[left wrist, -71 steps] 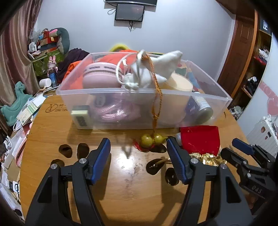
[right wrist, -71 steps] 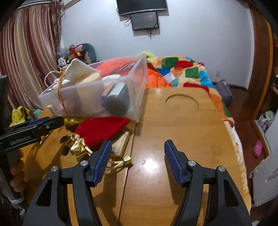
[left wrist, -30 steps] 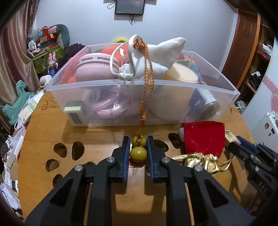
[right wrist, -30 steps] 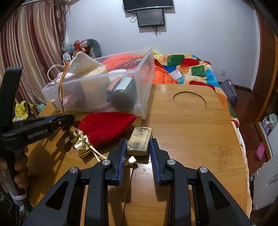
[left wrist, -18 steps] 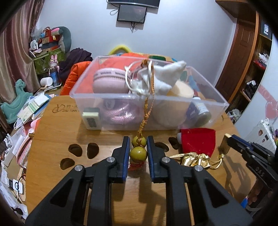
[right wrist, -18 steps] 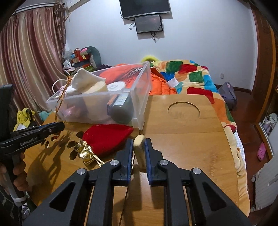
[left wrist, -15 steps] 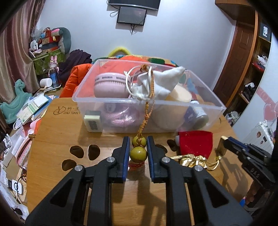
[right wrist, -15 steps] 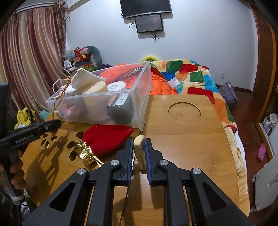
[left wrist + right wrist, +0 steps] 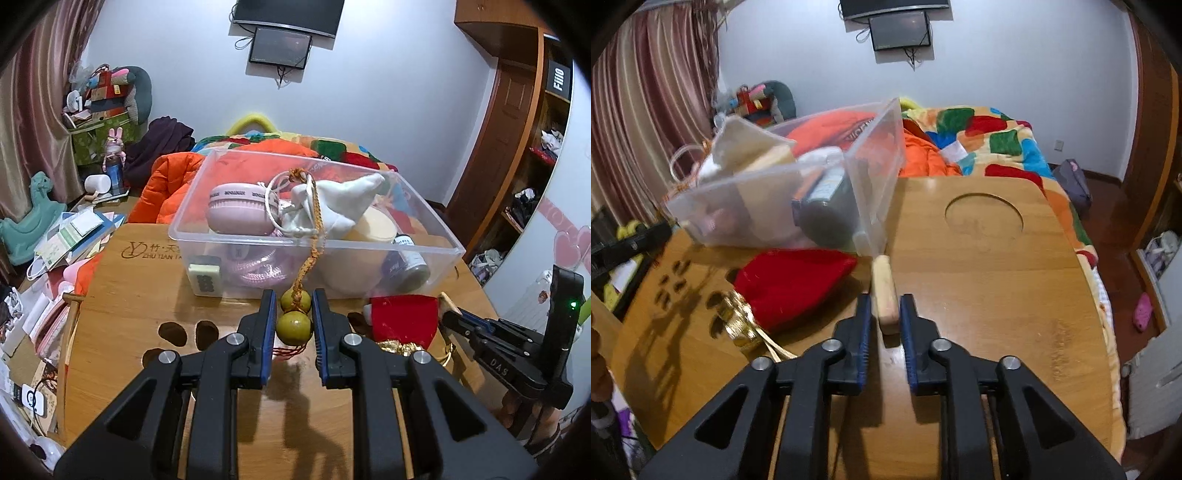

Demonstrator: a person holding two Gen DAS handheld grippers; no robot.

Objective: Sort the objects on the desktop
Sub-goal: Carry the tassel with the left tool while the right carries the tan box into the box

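1. Two olive beads on a braided cord are clamped by the left gripper — frame centre, before the clear bin.
2. A pale wooden block is pinched in the right gripper — mid-frame, above the worktop.

Left gripper points toward 12 o'clock, jaws clamped on an olive bead; right gripper, also aimed at 12 o'clock, jaws pinching a wooden block
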